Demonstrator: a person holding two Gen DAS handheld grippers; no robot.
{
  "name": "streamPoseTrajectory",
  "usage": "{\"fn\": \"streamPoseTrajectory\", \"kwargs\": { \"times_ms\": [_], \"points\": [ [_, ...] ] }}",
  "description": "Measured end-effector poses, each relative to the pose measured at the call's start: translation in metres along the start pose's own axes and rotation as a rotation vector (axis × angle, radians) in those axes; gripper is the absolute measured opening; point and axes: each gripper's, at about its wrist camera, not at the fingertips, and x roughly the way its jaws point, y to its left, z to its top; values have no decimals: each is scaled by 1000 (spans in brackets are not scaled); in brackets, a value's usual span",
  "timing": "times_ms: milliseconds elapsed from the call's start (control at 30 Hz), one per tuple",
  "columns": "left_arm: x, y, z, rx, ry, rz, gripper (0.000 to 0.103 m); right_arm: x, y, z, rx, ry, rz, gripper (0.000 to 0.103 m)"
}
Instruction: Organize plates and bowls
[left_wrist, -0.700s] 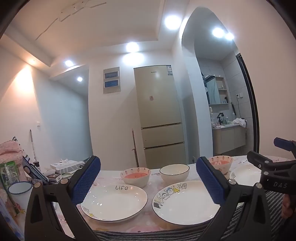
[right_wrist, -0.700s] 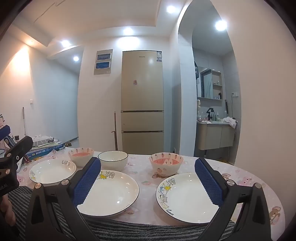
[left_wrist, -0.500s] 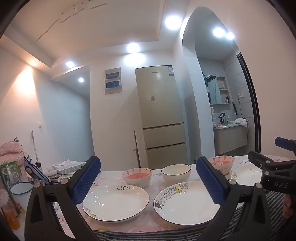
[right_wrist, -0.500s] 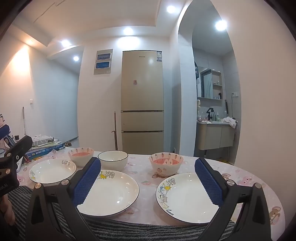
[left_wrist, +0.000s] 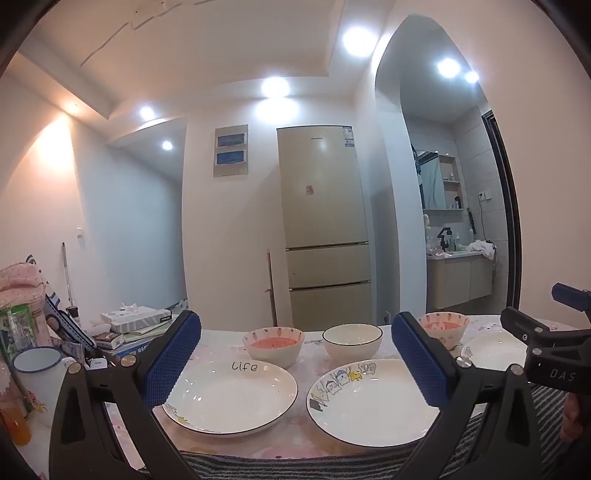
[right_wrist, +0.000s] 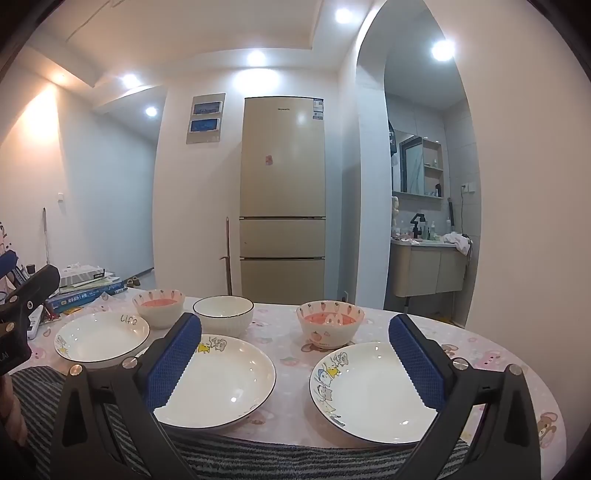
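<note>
We hold both grippers, left (left_wrist: 295, 354) and right (right_wrist: 295, 354), wide apart and empty above three plates (right_wrist: 218, 380) and three bowls (right_wrist: 223, 317).

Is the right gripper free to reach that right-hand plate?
Probably yes: the right gripper is open and empty, the plate lies just ahead, nothing between or on it.

Tall beige three-door refrigerator (right_wrist: 282, 199) against far wall; thin wooden stick (right_wrist: 228, 254) leaning beside it; stacked books and tissue box (left_wrist: 135, 319); white enamel mug, blue rim (left_wrist: 37, 371); beige bathroom vanity cabinet (right_wrist: 428, 271).
</note>
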Motion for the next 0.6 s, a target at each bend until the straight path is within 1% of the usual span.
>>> {"fn": "streamPoseTrajectory", "kwargs": {
  "times_ms": [100,233,400,467,600],
  "points": [
    [0,1,0,-10,-9,5,103,2,2,0,-5,0,-1,103],
    [2,4,-1,-23,0,3,103,2,0,-2,-3,-5,1,103],
    [4,5,-2,-33,18,2,103,-4,0,-1,-5,-12,33,103],
    [4,4,-1,-34,23,1,103,-6,1,-1,-16,-16,27,103],
    [4,4,-1,-30,22,0,103,-4,4,-2,-38,9,8,103]
  ]
}}
